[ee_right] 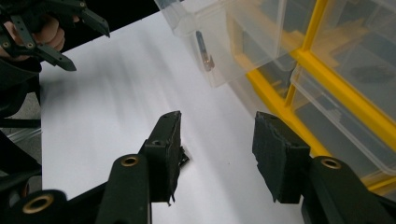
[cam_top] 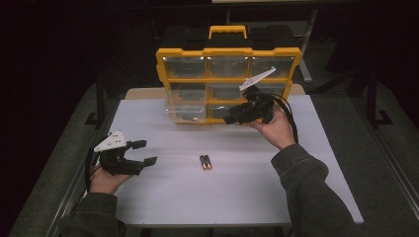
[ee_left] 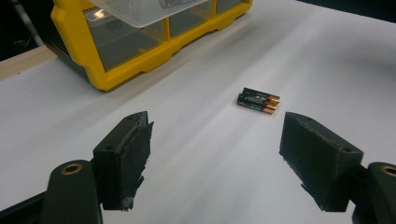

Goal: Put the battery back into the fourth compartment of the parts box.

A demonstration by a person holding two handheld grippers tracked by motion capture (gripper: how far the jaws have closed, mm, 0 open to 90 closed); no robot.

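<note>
At the left of the desk (cam_top: pixel 163 197), the left gripper (cam_top: pixel 143 153) hovers with its fingers (ee_left: pixel 126 154) spread wide and empty, pointed toward the two AAA batteries (cam_top: pixel 205 162) lying side by side, touching, mid-desk. Behind them stands the yellow organizer (cam_top: pixel 163 59), one clear drawer (cam_top: pixel 185 106) pulled out at its lower left. The right gripper (cam_top: pixel 232 118), fingers parted and holding nothing, hangs near that drawer. A grab at the pair could pinch one cell and roll the other away.
</note>
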